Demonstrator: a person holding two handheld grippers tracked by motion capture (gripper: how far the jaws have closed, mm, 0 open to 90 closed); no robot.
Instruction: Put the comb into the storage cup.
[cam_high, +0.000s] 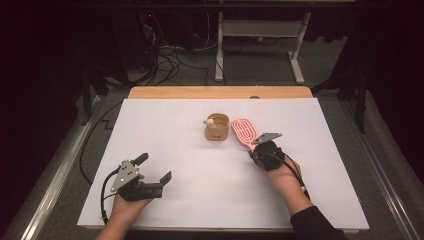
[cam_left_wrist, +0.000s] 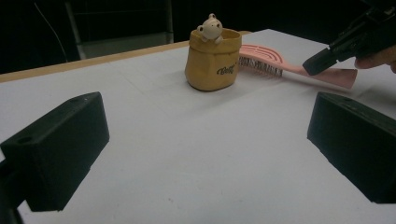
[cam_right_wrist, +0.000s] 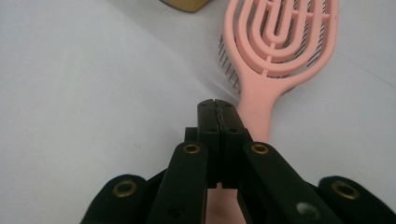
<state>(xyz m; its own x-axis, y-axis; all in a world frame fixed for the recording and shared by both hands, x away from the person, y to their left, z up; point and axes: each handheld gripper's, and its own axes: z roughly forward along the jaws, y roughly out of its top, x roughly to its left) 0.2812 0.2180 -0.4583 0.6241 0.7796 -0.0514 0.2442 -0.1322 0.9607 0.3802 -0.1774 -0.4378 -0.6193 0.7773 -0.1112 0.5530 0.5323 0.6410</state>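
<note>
in the right gripper view the brush (cam_right_wrist: 275, 51) is cut off at the top edge, and the lower end of its handle runs under the gripper's own black body, so whether anything touches it there cannot be told. the cup (cam_right_wrist: 184, 4) shows as a mere yellow sliver at the top edge.

the right gripper (cam_right_wrist: 217, 103) has its jaws clenched flat against each other, nothing between them. their tips hover over the handle's left edge, with the pink handle passing to their right and beneath. in the high view that gripper (cam_high: 255, 148) sits at the handle end of the brush (cam_high: 244, 132), whose head points away from the person.

the left gripper (cam_high: 155, 167) rests well apart at the near left of the white sheet (cam_high: 175, 130), jaws released and spread wide with bare sheet between them — its own view looks across at the cup (cam_left_wrist: 213, 59).

the cup stands upright just left of the brush head, a small pale figure (cam_left_wrist: 210, 27) peeking over its rim. the brush bristles (cam_left_wrist: 260, 66) face down to the sheet.
</note>
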